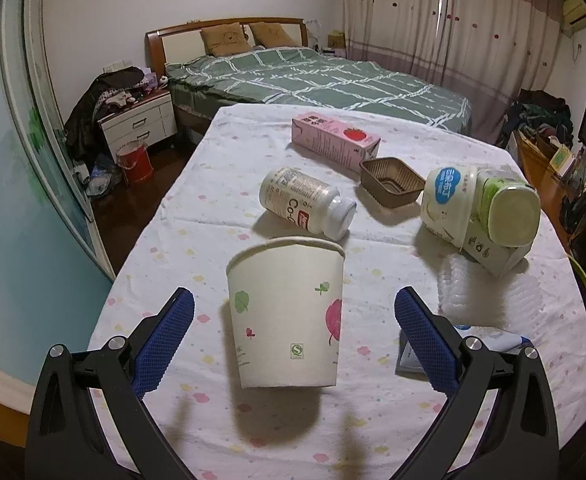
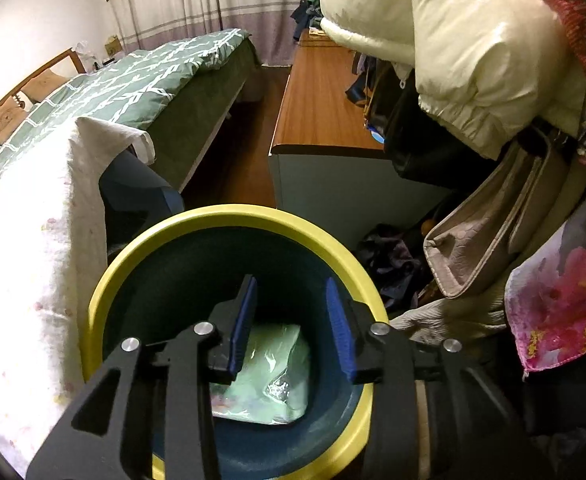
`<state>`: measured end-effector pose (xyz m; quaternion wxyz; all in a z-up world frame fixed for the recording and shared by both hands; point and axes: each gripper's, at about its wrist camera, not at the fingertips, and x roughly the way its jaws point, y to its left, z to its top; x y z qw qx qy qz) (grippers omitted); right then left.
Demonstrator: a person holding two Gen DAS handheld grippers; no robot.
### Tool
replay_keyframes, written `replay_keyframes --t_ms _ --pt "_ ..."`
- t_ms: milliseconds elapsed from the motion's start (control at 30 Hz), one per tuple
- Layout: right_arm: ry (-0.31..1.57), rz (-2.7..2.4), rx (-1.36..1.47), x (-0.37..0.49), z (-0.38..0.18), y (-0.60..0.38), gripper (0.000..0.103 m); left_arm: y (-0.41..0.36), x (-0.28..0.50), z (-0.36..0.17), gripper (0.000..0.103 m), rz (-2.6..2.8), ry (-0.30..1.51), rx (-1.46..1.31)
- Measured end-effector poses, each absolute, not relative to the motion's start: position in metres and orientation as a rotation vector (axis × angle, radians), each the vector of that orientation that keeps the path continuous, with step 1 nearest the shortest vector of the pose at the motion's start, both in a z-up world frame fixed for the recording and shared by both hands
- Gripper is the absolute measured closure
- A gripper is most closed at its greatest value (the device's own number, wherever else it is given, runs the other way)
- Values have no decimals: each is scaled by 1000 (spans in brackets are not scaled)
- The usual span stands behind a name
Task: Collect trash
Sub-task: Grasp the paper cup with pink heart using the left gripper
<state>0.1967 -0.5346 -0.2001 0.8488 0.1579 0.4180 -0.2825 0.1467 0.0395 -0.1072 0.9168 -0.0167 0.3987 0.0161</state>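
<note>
Trash on the table — left wrist view first. A paper cup with leaf and fruit prints stands upright between the blue pads of the left gripper, touching neither; the jaws are spread wide, released. Beyond the cup, past the fingertips, a white bottle lies on its side, cap end toward the right finger side. Farther out lies a pink carton with a strawberry print, flat on the cloth. Just right of it sits a brown plastic tray, open side up. Right of the tray, ahead of the right finger, a white tub with a blue label lies tipped over, with a green-and-white container pressed against it; both rest on a white box. Just outside the right finger a clear crinkled plastic piece lies on the cloth, and a blue-and-white wrapper is partly hidden behind that finger.

Right wrist view. The right gripper hangs over the mouth of a bin — yellow rim, dark blue inside — beside the table edge. Its jaws stand apart with nothing between the pads. Below them, on the bin floor, lies a pale green plastic-wrapped packet. Left of the jaws hangs the tablecloth.
</note>
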Motion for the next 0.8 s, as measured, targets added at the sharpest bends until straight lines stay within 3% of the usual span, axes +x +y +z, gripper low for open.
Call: replay_keyframes --t_ms 367,600,700,800 --pt "868 -526 311 194 -192 -513 63 31 162 -127 6 24 889 -11" --pt "874 -486 300 197 -192 -503 63 43 173 -135 21 16 941 -62" --pt "880 -470 304 197 -193 -500 63 48 177 -138 36 5 952 -82" --pt "880 -459 302 196 -193 -497 63 50 176 -136 41 -7 938 -87"
